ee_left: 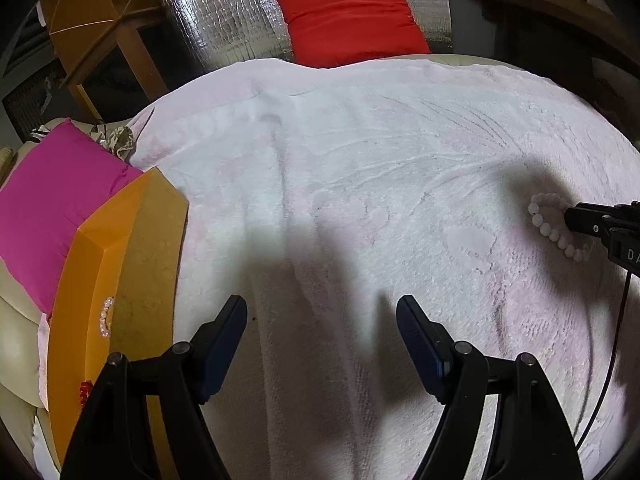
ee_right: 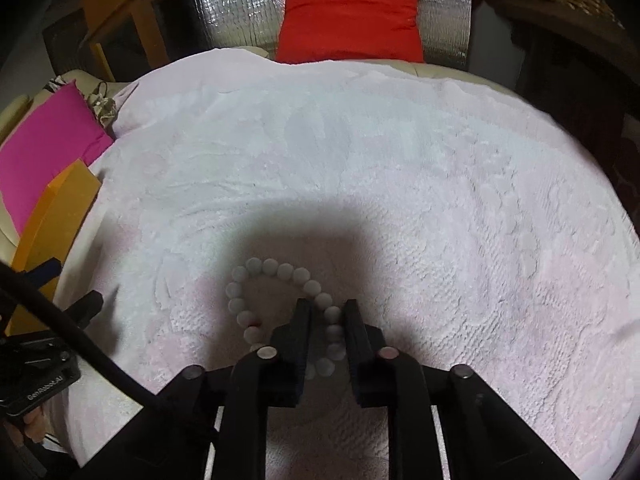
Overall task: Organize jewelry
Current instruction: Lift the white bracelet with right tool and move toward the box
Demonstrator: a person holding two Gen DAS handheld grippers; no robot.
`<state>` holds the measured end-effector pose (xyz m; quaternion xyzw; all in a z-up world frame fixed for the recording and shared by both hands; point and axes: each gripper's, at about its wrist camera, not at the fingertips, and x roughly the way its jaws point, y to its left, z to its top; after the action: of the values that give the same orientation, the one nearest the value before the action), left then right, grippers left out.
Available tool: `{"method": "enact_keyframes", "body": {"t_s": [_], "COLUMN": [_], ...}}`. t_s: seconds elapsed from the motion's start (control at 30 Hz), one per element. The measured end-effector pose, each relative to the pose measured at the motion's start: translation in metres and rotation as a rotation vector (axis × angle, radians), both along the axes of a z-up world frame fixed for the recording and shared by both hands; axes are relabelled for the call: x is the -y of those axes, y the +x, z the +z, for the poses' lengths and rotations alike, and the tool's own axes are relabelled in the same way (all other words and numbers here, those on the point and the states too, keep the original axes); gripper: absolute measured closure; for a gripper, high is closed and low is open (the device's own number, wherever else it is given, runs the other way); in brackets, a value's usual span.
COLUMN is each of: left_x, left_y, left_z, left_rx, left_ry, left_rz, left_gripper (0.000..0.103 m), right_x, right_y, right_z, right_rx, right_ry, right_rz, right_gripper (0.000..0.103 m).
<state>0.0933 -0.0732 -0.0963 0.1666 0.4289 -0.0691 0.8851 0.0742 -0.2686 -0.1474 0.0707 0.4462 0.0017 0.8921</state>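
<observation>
— While the right gripper point(ee_right: 328, 312) is hovering low over the white bead bracelet point(ee_right: 276, 300), where is the strand lying against it?

— Directly between the fingers point(ee_right: 300, 332): one side of the loop is running through the narrow gap, and the rest is curving away forward and to the left on the towel. The jaws are standing nearly closed around those beads; whether they are actually pinching yet, I cannot tell.

— And the left gripper point(ee_left: 322, 320)?

— It is hanging wide open and empty, well apart from the bracelet, so the right one is clearly nearer. The orange jewelry box point(ee_left: 100, 264) is lying at the far left, just beside the left gripper, already holding a pale pink bead strand point(ee_left: 105, 318) and something red.

— So the carry would be going leftward?

— Probably, across the pink-white towel point(ee_right: 400, 160). Beyond it a red cushion point(ee_right: 348, 16) is leaning on silver foil, with a magenta cushion point(ee_left: 52, 196) behind the box.
</observation>
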Motion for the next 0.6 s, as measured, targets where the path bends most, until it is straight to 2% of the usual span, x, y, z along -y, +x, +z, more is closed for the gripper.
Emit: {"method": "enact_keyframes", "body": {"t_s": [0.4,0.6], "left_x": [-0.011,-0.014], "left_y": [-0.003,-0.004], "left_z": [0.008,0.01], "left_rx": [0.024,0.032], "left_ry": [-0.022,-0.027], "left_rz": [0.008,0.008], "left_gripper": [0.025,0.025], "right_x": [-0.016,-0.021], "right_y": [-0.012,-0.015], "right_z": [0.031,0.038], "right_rx": [0.105,0.122], "right_ry": [0.05,0.067], "right_rz": [0.044,0.067], "right_gripper": [0.092,0.092]}}
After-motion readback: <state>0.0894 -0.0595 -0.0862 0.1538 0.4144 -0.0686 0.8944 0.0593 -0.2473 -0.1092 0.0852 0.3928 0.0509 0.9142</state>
